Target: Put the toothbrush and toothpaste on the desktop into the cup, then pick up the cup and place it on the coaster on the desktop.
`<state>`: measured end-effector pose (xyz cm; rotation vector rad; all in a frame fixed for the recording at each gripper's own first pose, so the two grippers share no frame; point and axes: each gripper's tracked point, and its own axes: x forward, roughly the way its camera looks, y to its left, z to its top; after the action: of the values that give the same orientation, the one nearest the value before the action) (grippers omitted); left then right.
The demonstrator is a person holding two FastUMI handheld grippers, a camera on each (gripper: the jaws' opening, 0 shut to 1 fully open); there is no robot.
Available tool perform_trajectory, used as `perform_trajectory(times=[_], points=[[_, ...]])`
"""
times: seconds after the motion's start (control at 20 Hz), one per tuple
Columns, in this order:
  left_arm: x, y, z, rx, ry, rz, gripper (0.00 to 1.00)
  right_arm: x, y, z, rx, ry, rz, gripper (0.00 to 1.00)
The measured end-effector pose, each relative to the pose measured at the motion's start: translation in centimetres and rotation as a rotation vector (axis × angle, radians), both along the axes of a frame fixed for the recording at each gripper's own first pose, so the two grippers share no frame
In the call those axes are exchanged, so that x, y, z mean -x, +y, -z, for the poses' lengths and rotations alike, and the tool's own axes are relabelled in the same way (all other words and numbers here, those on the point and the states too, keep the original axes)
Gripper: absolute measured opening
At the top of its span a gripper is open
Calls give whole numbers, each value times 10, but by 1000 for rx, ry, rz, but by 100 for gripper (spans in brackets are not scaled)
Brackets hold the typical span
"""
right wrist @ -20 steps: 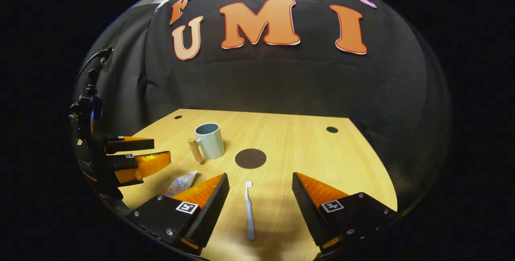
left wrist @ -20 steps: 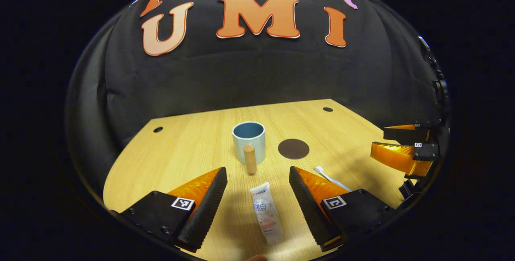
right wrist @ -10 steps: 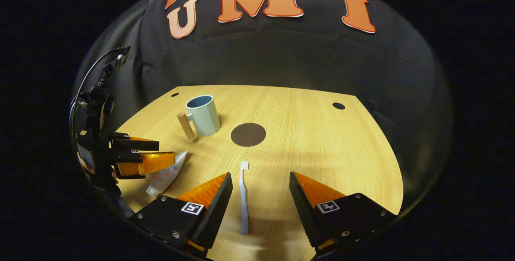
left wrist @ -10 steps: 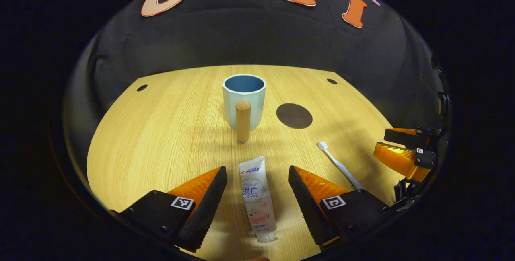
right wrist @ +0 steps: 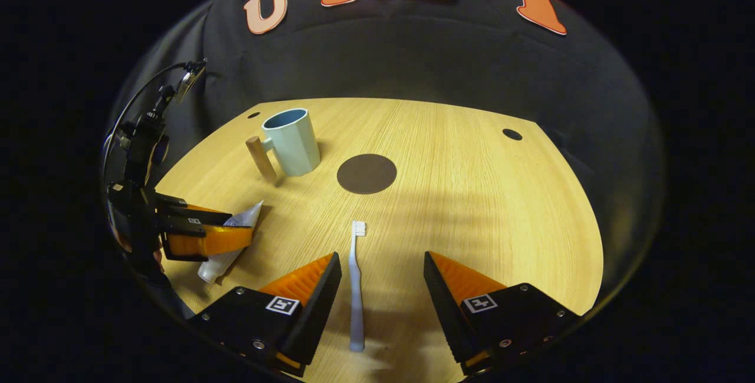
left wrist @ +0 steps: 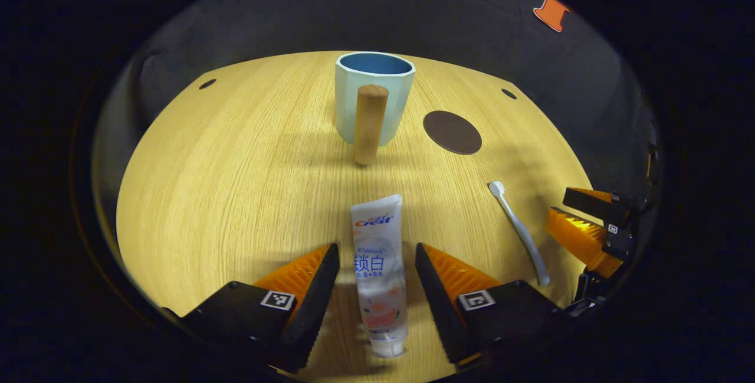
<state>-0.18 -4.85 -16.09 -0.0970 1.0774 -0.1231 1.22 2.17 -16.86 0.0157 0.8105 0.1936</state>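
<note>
We see L gripper [left wrist: 377, 265] wide astride paste [left wrist: 377, 271], R gripper [right wrist: 382, 271] wide astride brush [right wrist: 355, 288], cup [left wrist: 371, 100] at 12, coaster [left wrist: 452, 132] at 1.

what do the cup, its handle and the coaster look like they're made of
Cup: pale blue, matte, faceted walls; likely ceramic or plastic, hard to say.
Handle: tan peg, seemingly unvarnished wood.
Coaster: flat dark brown disc without shine, maybe leather or felt.

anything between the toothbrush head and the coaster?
Nothing. In the right gripper view, only bare desktop lies between the toothbrush bristles and the coaster.
</note>
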Motion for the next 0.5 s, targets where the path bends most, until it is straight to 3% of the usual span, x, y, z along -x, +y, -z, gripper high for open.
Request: perform_trajectory(times=[0.1, 0.15, 0.4, 0.45, 0.5], points=[[1, 3, -1, -4, 20, -12, 74, 1, 3, 4, 3, 11, -15, 83], [2, 4, -1, -6, 35, -11, 60, 3, 4, 6, -1, 23, -22, 82], [2, 11, -12, 11, 78, -28, 51, 8, 7, 13, 25, 53, -43, 80], [-6, 9, -9, 12, 59, -16, 24, 9, 8, 14, 25, 60, -48, 80], [-4, 8, -8, 16, 69, -14, 25, 10, 10, 16, 25, 64, -57, 81]])
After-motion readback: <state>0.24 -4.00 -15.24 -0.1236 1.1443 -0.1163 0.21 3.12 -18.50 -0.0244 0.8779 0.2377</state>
